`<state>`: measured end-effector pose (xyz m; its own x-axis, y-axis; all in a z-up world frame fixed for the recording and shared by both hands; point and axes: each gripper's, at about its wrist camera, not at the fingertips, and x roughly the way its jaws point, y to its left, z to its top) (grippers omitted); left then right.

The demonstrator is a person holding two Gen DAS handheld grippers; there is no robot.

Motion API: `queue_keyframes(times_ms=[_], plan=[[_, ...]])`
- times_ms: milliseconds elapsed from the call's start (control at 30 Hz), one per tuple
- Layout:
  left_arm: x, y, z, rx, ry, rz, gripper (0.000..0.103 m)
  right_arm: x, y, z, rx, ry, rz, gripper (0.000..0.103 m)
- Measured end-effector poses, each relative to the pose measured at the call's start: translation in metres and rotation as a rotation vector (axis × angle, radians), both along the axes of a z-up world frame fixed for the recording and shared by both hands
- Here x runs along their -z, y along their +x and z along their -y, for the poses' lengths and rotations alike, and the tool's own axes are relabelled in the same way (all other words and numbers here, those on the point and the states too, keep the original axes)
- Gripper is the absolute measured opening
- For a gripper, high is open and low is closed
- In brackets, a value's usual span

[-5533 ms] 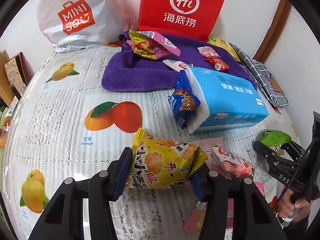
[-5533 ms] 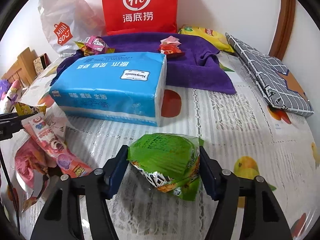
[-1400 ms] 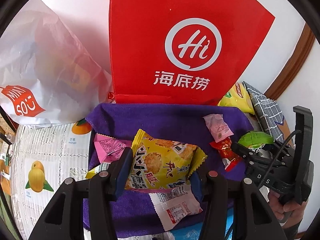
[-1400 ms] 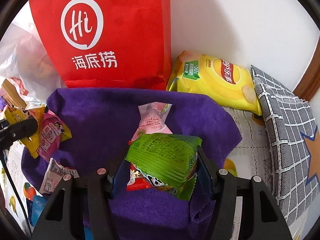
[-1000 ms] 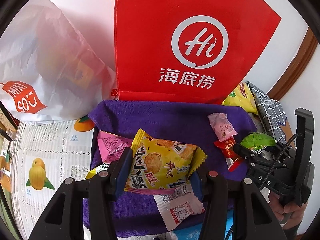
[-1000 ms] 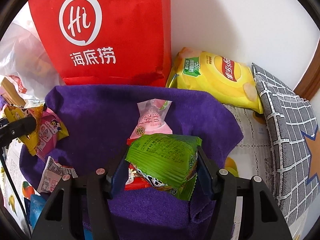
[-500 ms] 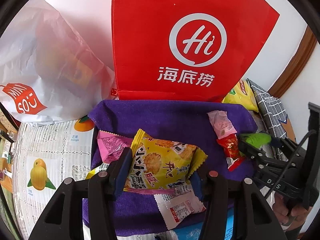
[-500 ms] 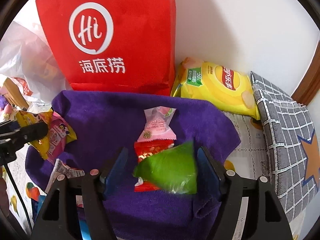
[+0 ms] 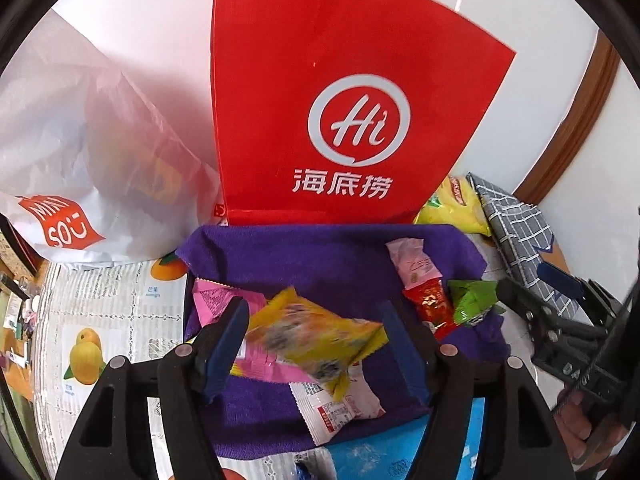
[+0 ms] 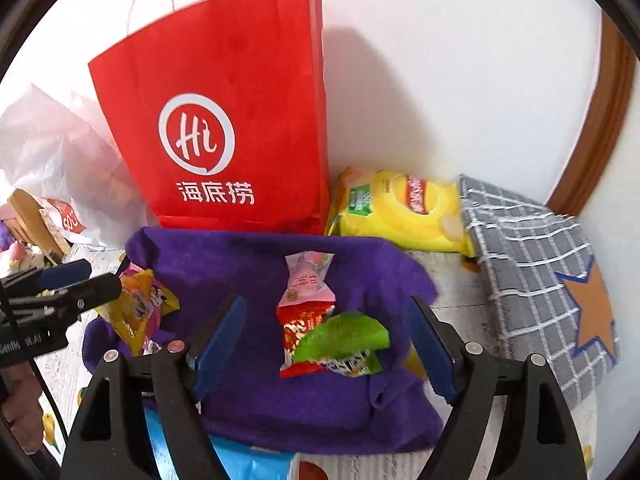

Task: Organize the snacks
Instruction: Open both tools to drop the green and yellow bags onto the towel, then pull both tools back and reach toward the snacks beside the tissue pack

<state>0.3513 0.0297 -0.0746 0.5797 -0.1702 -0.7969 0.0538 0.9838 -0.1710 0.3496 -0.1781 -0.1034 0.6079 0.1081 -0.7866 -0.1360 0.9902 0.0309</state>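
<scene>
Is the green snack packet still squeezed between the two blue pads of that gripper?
No: the green snack packet lies on the purple towel, clear of both pads of the right gripper, whose jaws have just been opening.

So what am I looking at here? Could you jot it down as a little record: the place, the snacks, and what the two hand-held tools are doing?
surface: purple towel on a fruit-print tablecloth
backdrop: red paper bag, white plastic bag
left tool: jaws just opened; yellow snack packet between them, blurred, pads off it
right tool: jaws just opened; green snack packet lies on the towel between them
other snacks on towel: pink packet, red packet
beside the towel: yellow chip bag, grey checked cloth
</scene>
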Motion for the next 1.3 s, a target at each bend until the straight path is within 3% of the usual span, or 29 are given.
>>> queue_keyframes(times_ms=[233, 467, 667, 900, 967, 1033, 1133, 1300], plan=[[-0.025, -0.015, 0.000, 0.000, -0.017, 0.038, 0.073, -0.020, -0.039, 0.009, 0.062, -0.034, 0.018, 0.085], [-0.051, -0.050, 0.008, 0.023, -0.005, 0.108, 0.073, -0.023, -0.090, 0.014, 0.051, -0.028, 0.036, 0.085], [-0.051, -0.091, 0.001, 0.024, 0.036, 0.137, 0.073, -0.013, -0.128, 0.008, 0.006, 0.015, -0.014, 0.084], [-0.037, -0.131, -0.019, -0.005, 0.034, 0.092, 0.073, -0.002, -0.164, -0.003, -0.020, 0.075, -0.039, 0.084], [-0.033, -0.142, -0.025, -0.019, 0.033, 0.084, 0.073, 0.001, -0.174, -0.010, -0.051, 0.086, -0.038, 0.081], [-0.030, -0.151, -0.029, -0.022, 0.027, 0.080, 0.073, 0.006, -0.183, -0.020, -0.085, 0.074, -0.050, 0.067], [-0.026, -0.163, -0.033, -0.031, 0.031, 0.078, 0.073, 0.016, -0.193, -0.031, -0.123, 0.097, -0.084, 0.060], [-0.022, -0.179, -0.038, -0.039, 0.028, 0.072, 0.073, 0.031, -0.206, -0.048, -0.186, 0.107, -0.117, 0.056]])
